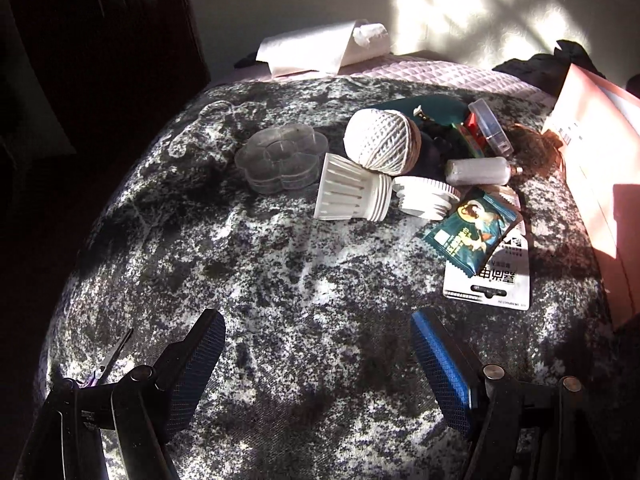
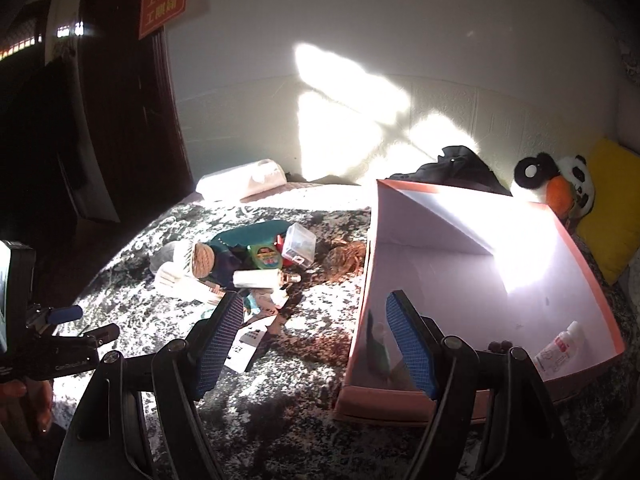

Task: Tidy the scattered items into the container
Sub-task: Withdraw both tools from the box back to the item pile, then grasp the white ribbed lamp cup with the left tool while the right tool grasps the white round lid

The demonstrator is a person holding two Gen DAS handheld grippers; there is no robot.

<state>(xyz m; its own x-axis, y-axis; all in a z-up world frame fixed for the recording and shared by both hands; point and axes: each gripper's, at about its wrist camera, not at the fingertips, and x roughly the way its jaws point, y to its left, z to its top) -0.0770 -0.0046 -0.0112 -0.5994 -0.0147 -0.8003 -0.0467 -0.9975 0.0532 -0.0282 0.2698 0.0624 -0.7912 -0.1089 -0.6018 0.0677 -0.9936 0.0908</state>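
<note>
Scattered items lie heaped on a mottled dark blanket (image 1: 280,280): a ball of white twine (image 1: 380,140), a clear flower-shaped case (image 1: 280,156), a ribbed white cup (image 1: 348,190), a teal snack packet (image 1: 468,232) and a white bottle (image 1: 480,170). My left gripper (image 1: 318,344) is open and empty, well short of the heap. The pink open box (image 2: 448,196) stands right of the heap, with a small bottle (image 2: 560,346) and a green item (image 2: 378,350) inside. My right gripper (image 2: 316,336) is open and empty at the box's near left wall.
Small scissors (image 1: 114,356) lie on the blanket by my left fingers. A paper roll (image 1: 320,50) rests at the back by the wall. A panda plush (image 2: 556,184) and yellow cushion (image 2: 612,208) sit behind the box. A hand (image 2: 24,404) holds the left gripper's handle.
</note>
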